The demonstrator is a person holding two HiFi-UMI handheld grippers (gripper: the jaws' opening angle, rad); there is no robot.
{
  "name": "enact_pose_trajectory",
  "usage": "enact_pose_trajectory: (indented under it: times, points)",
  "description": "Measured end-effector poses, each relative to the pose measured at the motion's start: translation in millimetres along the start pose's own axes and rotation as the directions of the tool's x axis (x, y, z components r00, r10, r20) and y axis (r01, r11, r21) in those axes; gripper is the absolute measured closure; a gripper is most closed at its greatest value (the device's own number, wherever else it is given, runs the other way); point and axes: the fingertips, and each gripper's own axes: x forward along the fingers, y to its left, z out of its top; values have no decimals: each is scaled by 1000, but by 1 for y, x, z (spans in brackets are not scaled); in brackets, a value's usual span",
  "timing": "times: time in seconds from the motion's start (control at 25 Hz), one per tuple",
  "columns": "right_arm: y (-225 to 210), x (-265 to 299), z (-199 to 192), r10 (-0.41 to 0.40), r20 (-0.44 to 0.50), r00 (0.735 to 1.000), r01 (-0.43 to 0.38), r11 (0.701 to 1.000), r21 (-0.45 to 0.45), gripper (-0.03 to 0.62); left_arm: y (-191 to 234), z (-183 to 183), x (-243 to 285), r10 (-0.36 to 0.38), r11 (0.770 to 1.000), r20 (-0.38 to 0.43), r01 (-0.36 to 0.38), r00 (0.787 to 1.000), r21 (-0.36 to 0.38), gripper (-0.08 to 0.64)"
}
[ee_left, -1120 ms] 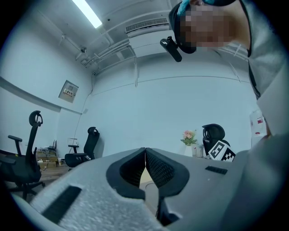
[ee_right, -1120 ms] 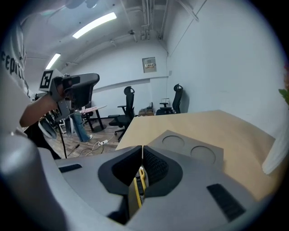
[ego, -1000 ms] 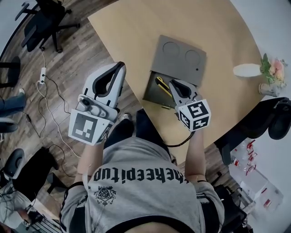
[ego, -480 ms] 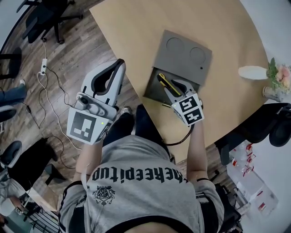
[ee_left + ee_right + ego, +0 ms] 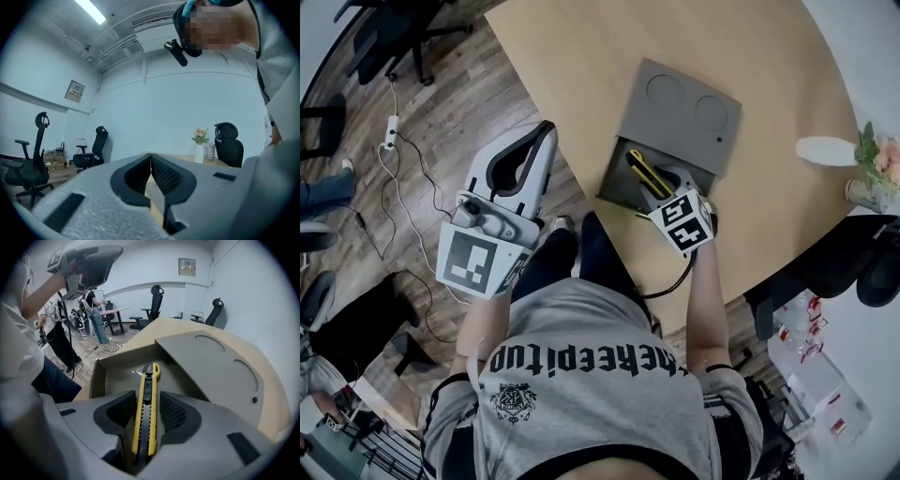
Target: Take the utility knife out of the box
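Yellow utility knife (image 5: 645,173) between box (image 5: 684,117) walls

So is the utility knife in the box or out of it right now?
In. The knife lies on the floor of the open box, between the jaws of the right gripper, which are opening and not gripping it.

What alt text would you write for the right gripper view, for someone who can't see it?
A yellow and black utility knife lies between the opening jaws of the right gripper, inside an open grey box on a wooden table. The box's lid, with two round recesses, lies to the right.
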Motion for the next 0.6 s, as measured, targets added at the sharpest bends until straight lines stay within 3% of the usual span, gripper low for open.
enact_pose_trajectory:
  times: [0.6]
  points:
    - [5, 1, 0, -18, -10, 1000, 18, 1000, -20, 474, -8, 6, -5, -10, 1000, 16, 10, 1000, 9, 541]
